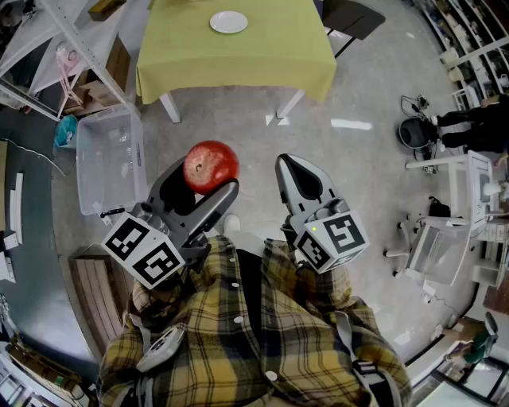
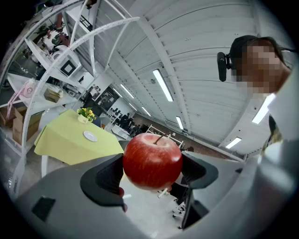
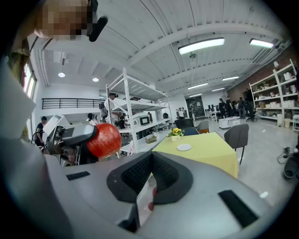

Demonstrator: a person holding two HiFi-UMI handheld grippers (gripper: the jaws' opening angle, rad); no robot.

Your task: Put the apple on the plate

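A red apple [image 1: 211, 166] sits between the jaws of my left gripper [image 1: 210, 176], which is shut on it and held level at chest height. The left gripper view shows the apple [image 2: 152, 161] stem up, pressed by both dark pads. To its right, my right gripper [image 1: 288, 164] is shut with nothing in it; its pads meet in the right gripper view [image 3: 151, 161], where the apple [image 3: 103, 140] shows at the left. The white plate [image 1: 229, 21] lies on a table with a yellow-green cloth [image 1: 238, 60] some way ahead; the plate also shows small and distant in both gripper views [image 2: 90, 136] [image 3: 184, 147].
A clear plastic bin [image 1: 110, 159] stands on the floor at the left, beside white shelving [image 3: 126, 107]. A dark chair [image 3: 238, 135] stands at the table's right end, and a pot of yellow flowers [image 3: 176, 134] on the table. White frames [image 1: 469, 207] are at the right.
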